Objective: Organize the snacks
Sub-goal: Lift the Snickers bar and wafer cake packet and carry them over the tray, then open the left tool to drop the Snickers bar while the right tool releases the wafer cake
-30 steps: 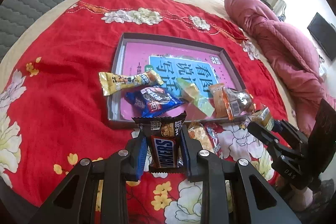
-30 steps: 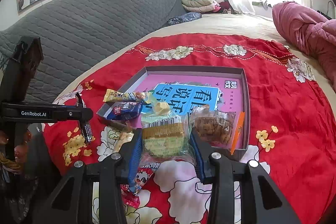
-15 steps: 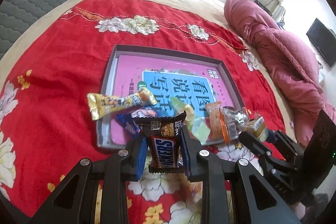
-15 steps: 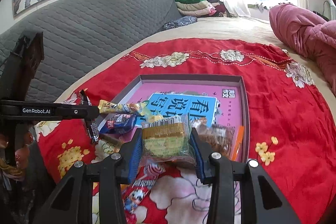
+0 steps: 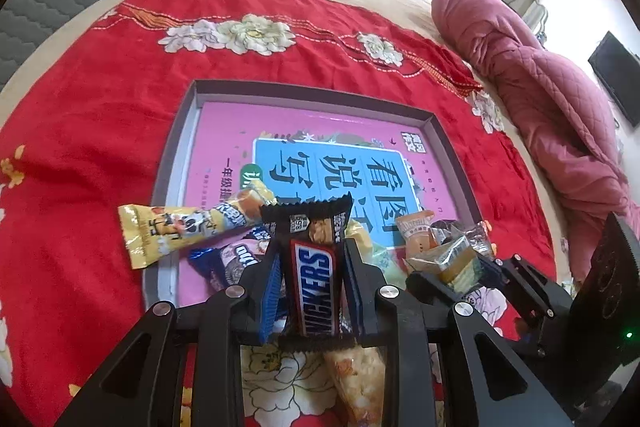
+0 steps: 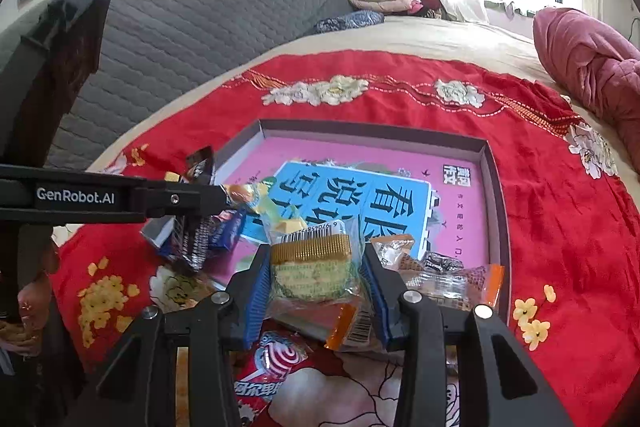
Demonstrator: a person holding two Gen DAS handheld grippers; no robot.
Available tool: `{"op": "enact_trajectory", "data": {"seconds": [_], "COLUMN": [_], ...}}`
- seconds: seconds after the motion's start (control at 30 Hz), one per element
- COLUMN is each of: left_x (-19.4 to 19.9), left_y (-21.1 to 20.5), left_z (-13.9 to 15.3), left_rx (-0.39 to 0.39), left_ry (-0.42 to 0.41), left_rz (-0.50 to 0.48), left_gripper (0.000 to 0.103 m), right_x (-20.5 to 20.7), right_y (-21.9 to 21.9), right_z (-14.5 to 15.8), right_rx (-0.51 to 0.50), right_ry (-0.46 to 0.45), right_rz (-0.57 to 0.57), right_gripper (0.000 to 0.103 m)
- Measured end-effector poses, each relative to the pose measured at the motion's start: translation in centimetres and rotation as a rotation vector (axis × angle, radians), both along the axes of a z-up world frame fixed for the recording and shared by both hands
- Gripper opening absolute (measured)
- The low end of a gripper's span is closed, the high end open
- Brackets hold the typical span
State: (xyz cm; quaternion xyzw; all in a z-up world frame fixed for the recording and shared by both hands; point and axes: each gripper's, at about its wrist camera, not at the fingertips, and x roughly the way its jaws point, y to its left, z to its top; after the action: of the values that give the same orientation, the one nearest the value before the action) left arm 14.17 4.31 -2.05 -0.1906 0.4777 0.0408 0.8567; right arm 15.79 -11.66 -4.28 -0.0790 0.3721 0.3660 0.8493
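My left gripper [image 5: 310, 263] is shut on a Snickers bar [image 5: 314, 291], held upright above the near edge of the grey tray [image 5: 178, 131]. My right gripper [image 6: 314, 269] is shut on a clear-wrapped yellow cake [image 6: 312, 269], over the tray's near edge [image 6: 496, 187]. The tray has a pink and blue printed floor. In it lie a yellow wrapped bar [image 5: 180, 229], a blue packet [image 5: 230, 261] and orange-edged clear packets [image 5: 418, 231]. The left gripper with the Snickers shows at left in the right wrist view [image 6: 196, 203]; the right gripper with the cake shows at right in the left wrist view [image 5: 456, 263].
The tray sits on a red flowered cloth [image 5: 92, 115] on a bed. More snack packets lie on the cloth near me, a red and white one [image 6: 272, 363] and an orange one [image 5: 360, 375]. A pink quilt [image 5: 540, 99] lies right; a grey headboard [image 6: 180, 27] stands left.
Both grippers have moved forward toward the tray with their snacks held; they now hang over its near edge, closer to each other.
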Motion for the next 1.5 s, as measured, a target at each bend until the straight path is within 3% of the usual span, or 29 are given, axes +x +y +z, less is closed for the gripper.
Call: {"op": "enact_trajectory", "data": {"seconds": [0.47,0.67,0.77,0.9,1.17,1.5], "left_x": [2.0,2.1,2.0,1.8,1.2,-1.5], "left_y": [-0.6,-0.5,-0.3,-0.1,-0.1,0.0], "left_z": [-1.8,-2.1,-2.0,-1.7,-0.7,0.7], "left_rx": [-0.005,-0.014,-0.025,-0.044,-0.055,-0.078], "left_ry": [0.041,0.049,0.051,0.046,0.034,0.035], "left_rz": [-0.010,-0.008,-0.005,-0.006,-0.013,-0.025], "left_gripper": [0.029,0.029,0.032,0.044,0.052,0.053], "right_x": [-0.8,-1.0,-0.8,-0.7,-1.2,-2.7], "right_y": [1.5,1.6,1.2,0.8,-0.4,-2.5], "right_z": [-0.7,-0.7,-0.4,0.0,1.1,1.4], "right_rx": [-0.098,-0.101,-0.080,-0.064,-0.019,0.014], "right_ry": [-0.087,-0.102,-0.093,-0.092,-0.082,0.030], "right_rz": [0.033,0.033,0.024,0.011,-0.007,-0.010], "right_gripper": [0.045,0.051,0.051,0.052,0.053,0.053]}}
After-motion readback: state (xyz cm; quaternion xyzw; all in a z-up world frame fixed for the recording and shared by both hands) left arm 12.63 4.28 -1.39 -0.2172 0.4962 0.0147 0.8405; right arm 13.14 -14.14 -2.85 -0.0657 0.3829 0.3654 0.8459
